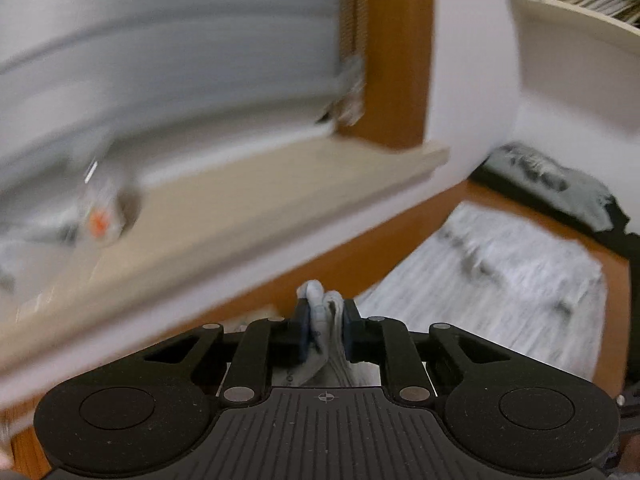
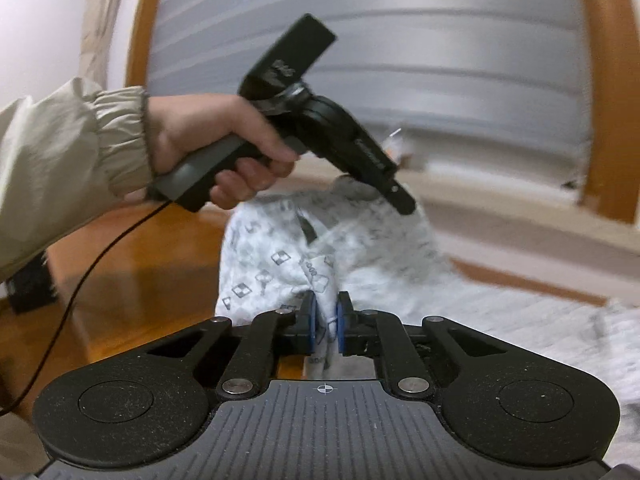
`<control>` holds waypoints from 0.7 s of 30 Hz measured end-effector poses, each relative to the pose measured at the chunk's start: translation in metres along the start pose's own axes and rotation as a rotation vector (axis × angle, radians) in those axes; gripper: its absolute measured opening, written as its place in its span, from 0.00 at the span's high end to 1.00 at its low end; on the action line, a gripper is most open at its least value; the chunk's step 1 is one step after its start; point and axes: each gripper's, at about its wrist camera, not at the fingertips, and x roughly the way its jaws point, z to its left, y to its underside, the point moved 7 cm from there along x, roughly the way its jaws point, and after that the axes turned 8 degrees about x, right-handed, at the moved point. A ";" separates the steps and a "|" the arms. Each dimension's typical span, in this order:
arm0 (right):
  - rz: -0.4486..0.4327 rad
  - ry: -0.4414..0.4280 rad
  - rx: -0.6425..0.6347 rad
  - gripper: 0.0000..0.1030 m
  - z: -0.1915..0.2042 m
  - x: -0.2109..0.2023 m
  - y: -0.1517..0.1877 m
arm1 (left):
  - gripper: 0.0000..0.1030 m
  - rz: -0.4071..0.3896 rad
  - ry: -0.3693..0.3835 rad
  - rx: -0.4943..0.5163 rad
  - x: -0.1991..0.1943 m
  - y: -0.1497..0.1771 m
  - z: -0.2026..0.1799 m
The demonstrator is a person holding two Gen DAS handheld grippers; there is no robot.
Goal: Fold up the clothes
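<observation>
A white garment printed with small grey patterns [image 2: 280, 264] lies on the wooden table [image 2: 132, 248] and is lifted at one end. My right gripper [image 2: 325, 320] is shut on a fold of this cloth between its blue pads. In the right wrist view a hand in a beige sleeve [image 2: 60, 152] holds the left gripper [image 2: 404, 204] above the cloth's far edge. In the left wrist view my left gripper [image 1: 325, 320] is shut on a bunched edge of the same garment [image 1: 500, 272], which spreads over the table to the right.
A window with grey blinds [image 2: 400, 60] and a beige sill [image 1: 240, 208] runs behind the table. A dark printed garment [image 1: 560, 184] lies at the far right. A small orange-marked object [image 1: 100, 216] sits on the sill. A black cable [image 2: 76, 288] trails over the table.
</observation>
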 end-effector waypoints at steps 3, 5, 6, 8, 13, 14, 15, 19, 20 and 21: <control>-0.060 0.063 0.020 0.90 -0.025 -0.010 -0.012 | 0.85 -0.008 0.021 0.064 0.019 -0.043 -0.033; -0.092 0.113 0.030 0.90 -0.051 -0.029 -0.017 | 0.87 -0.014 0.036 0.104 0.032 -0.071 -0.055; -0.107 0.138 0.035 0.90 -0.064 -0.039 -0.019 | 0.87 -0.018 0.046 0.113 0.040 -0.082 -0.066; -0.132 0.191 0.043 0.90 -0.091 -0.059 -0.021 | 0.87 -0.024 0.067 0.128 0.060 -0.106 -0.089; -0.157 0.332 0.101 0.90 -0.164 -0.106 -0.016 | 0.88 -0.010 0.129 0.110 0.127 -0.152 -0.147; -0.158 0.363 0.128 0.89 -0.181 -0.114 -0.011 | 0.87 -0.003 0.129 0.099 0.143 -0.158 -0.159; -0.153 0.393 0.161 0.88 -0.199 -0.121 -0.005 | 0.79 0.004 0.129 0.088 0.158 -0.163 -0.170; -0.065 0.482 0.308 0.65 -0.268 -0.136 0.033 | 0.57 -0.005 0.145 0.086 0.191 -0.171 -0.201; -0.058 0.501 0.332 0.63 -0.279 -0.142 0.041 | 0.55 -0.011 0.155 0.089 0.193 -0.171 -0.204; -0.056 0.509 0.347 0.60 -0.285 -0.145 0.045 | 0.52 -0.009 0.169 0.091 0.195 -0.168 -0.205</control>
